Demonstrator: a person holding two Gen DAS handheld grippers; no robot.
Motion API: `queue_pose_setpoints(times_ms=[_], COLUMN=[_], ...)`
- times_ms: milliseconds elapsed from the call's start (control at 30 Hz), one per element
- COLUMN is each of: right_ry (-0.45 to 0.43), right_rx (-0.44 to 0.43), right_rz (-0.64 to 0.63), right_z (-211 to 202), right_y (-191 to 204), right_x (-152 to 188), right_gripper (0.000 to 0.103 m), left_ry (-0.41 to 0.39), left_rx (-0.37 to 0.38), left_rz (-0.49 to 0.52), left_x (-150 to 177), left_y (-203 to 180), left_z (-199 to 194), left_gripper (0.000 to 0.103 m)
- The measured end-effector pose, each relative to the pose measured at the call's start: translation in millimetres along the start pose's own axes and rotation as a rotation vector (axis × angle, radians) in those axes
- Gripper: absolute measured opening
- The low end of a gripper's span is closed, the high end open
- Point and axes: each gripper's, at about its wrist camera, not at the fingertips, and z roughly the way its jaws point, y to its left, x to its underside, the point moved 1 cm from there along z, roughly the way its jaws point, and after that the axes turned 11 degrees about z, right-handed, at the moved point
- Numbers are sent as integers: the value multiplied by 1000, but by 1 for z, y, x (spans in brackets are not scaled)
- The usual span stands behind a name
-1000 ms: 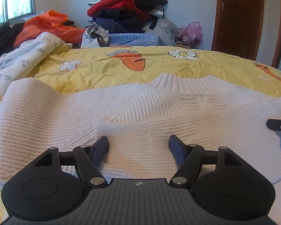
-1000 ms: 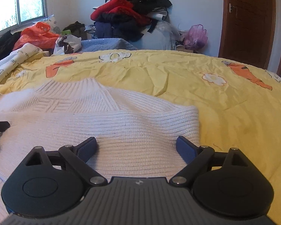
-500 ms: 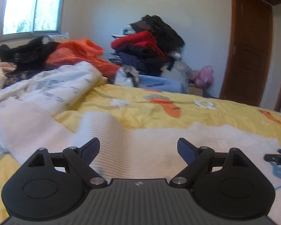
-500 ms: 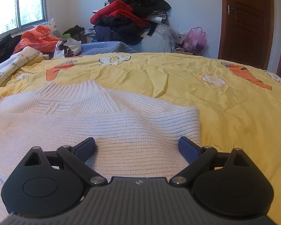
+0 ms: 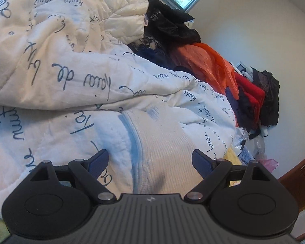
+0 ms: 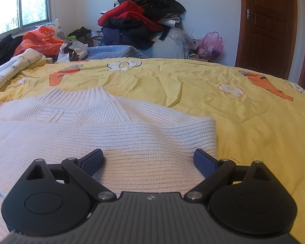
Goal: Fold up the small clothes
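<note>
A white knit sweater [image 6: 103,134] lies flat on the yellow bedsheet [image 6: 244,126], collar to the far side, with its right side folded in. My right gripper [image 6: 148,160] is open and empty, low over the sweater's near right part. In the left wrist view, rolled sideways, my left gripper [image 5: 149,159] is open and empty just in front of a sweater sleeve [image 5: 164,148] that lies across a white quilt with blue script [image 5: 71,85].
A pile of dark and red clothes [image 6: 140,18] stands against the far wall. An orange plastic bag [image 6: 40,40] and a pink bag [image 6: 210,44] sit by it. A brown door [image 6: 268,26] is at the right. The quilt [image 6: 12,67] borders the bed's left side.
My left gripper has swung left off the sweater's body and rolled sideways, now facing the sleeve on the quilt. My right gripper has barely moved.
</note>
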Motion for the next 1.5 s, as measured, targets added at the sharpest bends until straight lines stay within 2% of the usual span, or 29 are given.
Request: queue_pose_setpoints(times_ms=[67, 100, 167, 200, 233, 300, 500, 567, 633, 733, 800, 867, 933, 1000, 1067, 1133, 1167, 1200, 1333, 1433, 1500], right_ry=[1, 1, 0, 0, 0, 0, -1, -1, -1, -1, -1, -1, -2, -2, -2, -2, -2, -3, -4, 13, 23], right_rx=[-2, -2, -3, -3, -2, -2, -6, -6, -5, -6, -6, -7, -11, -18, -24, -25, -25, -26, -29, -15, 23], right_rz=[2, 3, 3, 3, 3, 3, 6, 6, 6, 7, 6, 7, 12, 21, 28, 31, 30, 31, 33, 3, 19], right_z=[0, 0, 0, 0, 0, 0, -1, -1, -1, 0, 0, 0, -1, -1, -2, -2, -2, -2, -2, -1, -6], right_y=[0, 0, 0, 0, 0, 0, -1, -1, -1, -1, -1, -1, -2, -4, -4, -4, -5, -5, -5, 0, 8], right_x=[0, 0, 0, 0, 0, 0, -1, -1, -1, -1, -1, -1, -1, -2, -2, -2, -2, -2, -2, -2, -11], right_gripper=[96, 96, 96, 96, 96, 96, 96, 96, 96, 96, 96, 96, 96, 96, 96, 95, 96, 96, 96, 97, 89], left_ry=[-20, -21, -12, -3, 6, 29, -35, -74, -138, -230, -269, -275, -212, -92, 26, 122, 139, 114, 102, 92, 79], left_rx=[31, 14, -42, -80, -113, -128, -143, -142, -140, -127, -48, 48, 168, 268, 297, 280, 271, 279, 306, 301, 301], left_rz=[47, 79, 144, 176, 198, 211, 268, 251, 289, 447, 568, 696, 773, 801, 830, 843, 836, 825, 770, 778, 777], left_x=[-1, -1, 0, 1, 1, 1, -4, -7, -7, 11, 40, 83, 131, 179, 222, 251, 258, 259, 258, 263, 264], left_y=[-6, -11, -17, -19, -20, -19, -37, -49, -77, -141, -189, -233, -266, -285, -294, -293, -289, -284, -272, -280, -283], left_z=[1, 4, 9, 12, 16, 19, -1, -13, -30, -53, -69, -81, -85, -77, -61, -44, -38, -39, -42, -43, -45], left_gripper=[89, 89, 76, 57, 31, 17, 9, 8, 8, 8, 8, 8, 8, 8, 8, 8, 8, 8, 8, 8, 8])
